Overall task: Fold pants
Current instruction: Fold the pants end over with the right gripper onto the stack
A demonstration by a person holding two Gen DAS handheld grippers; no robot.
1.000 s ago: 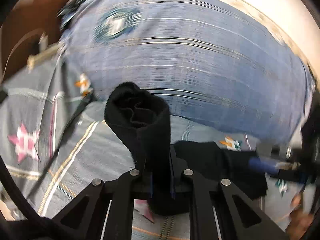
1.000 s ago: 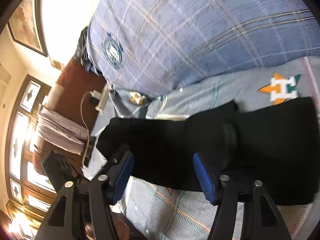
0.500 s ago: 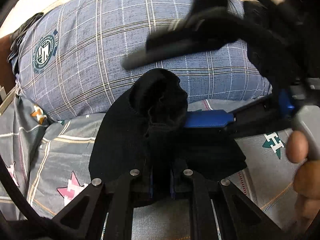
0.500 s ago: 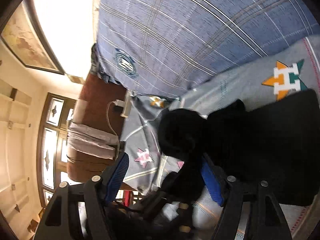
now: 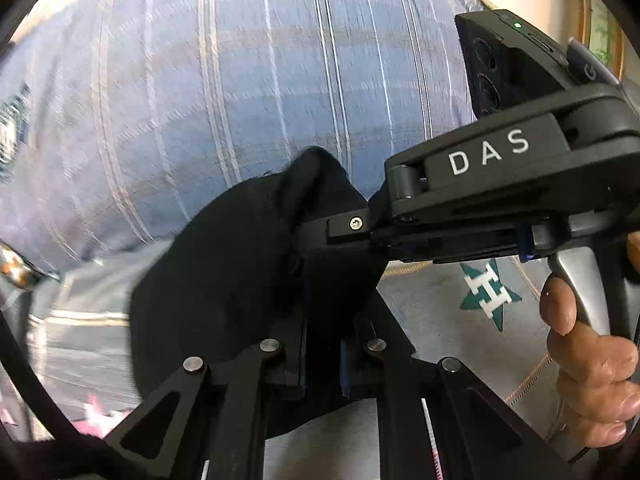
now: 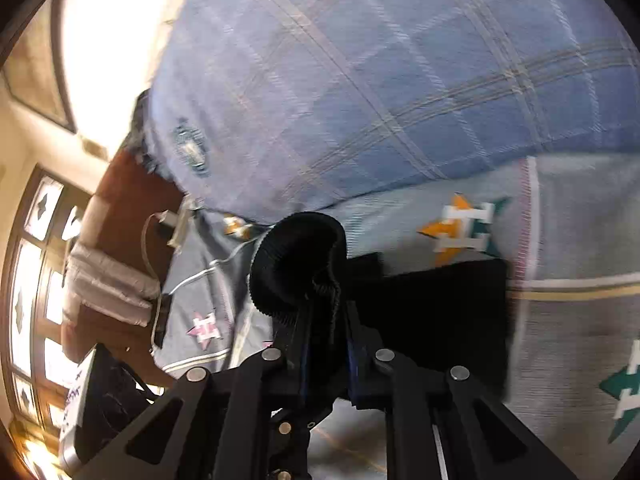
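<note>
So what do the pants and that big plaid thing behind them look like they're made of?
The pants look like a soft matte black knit: fine ribs show along the bunched edge above the right gripper, whose jaws are shut on it. The plaid cover looks like thin woven cloth, blue with pale check lines, no sheen; blur leaves the weave uncertain.

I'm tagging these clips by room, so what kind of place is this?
Most likely a bedroom: the black pants lie on a grey star-print bedsheet, beside a big blue plaid pillow or duvet, with a wood-framed window at the side.
</note>
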